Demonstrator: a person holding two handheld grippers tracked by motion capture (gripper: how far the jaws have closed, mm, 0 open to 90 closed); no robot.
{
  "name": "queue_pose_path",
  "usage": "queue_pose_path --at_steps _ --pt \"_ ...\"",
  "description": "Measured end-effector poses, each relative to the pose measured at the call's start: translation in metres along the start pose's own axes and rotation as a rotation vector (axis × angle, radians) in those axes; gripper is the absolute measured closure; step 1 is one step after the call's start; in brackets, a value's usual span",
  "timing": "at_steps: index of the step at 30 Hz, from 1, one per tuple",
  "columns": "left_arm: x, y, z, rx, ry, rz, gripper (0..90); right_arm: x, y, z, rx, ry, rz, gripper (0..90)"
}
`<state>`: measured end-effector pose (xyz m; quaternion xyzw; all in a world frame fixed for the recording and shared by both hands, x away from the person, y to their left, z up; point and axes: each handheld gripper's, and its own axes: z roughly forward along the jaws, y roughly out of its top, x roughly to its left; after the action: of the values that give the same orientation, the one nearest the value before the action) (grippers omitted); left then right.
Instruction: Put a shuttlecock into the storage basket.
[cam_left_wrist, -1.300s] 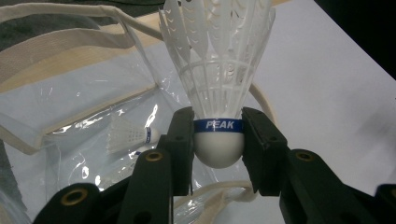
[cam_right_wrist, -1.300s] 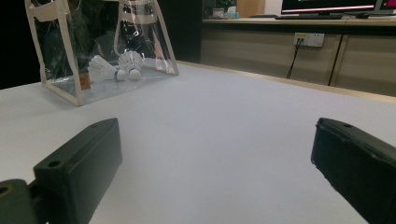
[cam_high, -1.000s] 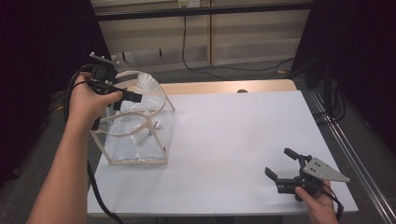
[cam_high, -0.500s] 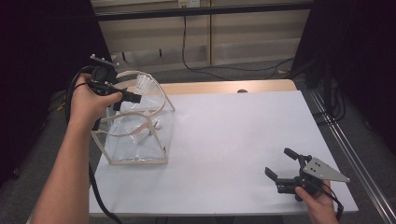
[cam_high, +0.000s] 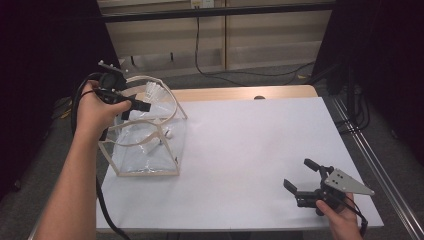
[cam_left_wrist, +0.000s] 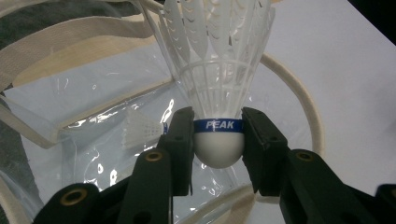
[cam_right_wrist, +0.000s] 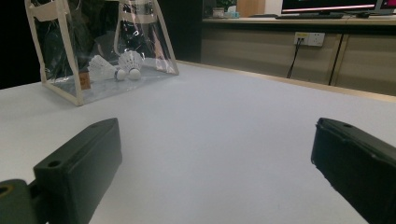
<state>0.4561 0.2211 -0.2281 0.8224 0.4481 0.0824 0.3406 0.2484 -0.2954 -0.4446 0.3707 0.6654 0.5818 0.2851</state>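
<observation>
High view: your left gripper (cam_high: 134, 106) sits above the open top of the clear bag (cam_high: 145, 150), which stands upright at the table's (cam_high: 250, 145) left edge. The shuttlecock (cam_high: 156, 92) in its jaws projects feathers-forward over the bag's cream handles; the bag mouth lies directly below the jaws. Your right gripper (cam_high: 300, 182) rests well apart at the table's near right corner, so the left hand is the nearer one by far.

Left gripper view: the jaws are closed narrow on the shuttlecock (cam_left_wrist: 218, 93), pinching it at the blue band just above the white cork (cam_left_wrist: 218, 149). Long axis runs away from you, cork toward the jaws, feather skirt outward. Beneath it, through the plastic, another shuttlecock (cam_left_wrist: 140, 130) lies on its side on the bag floor. The handle loop (cam_left_wrist: 299, 102) curves just beside the cork on the right. My reading: the release turns on the cork being inside the rim, not over the handle strap.

Right gripper view: your right jaws stand wide apart and hold nothing, low over bare table. The bag (cam_right_wrist: 70, 79) stands far ahead at the left, with two shuttlecocks (cam_right_wrist: 116, 67) lying side by side on its floor.
</observation>
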Motion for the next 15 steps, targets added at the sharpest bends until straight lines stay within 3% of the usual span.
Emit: queue_pose_path --at_steps 15 --pt "0.001 -0.001 0.011 0.015 -0.001 -0.005 65.4 0.000 0.000 0.000 -0.002 0.000 0.004 1.5"
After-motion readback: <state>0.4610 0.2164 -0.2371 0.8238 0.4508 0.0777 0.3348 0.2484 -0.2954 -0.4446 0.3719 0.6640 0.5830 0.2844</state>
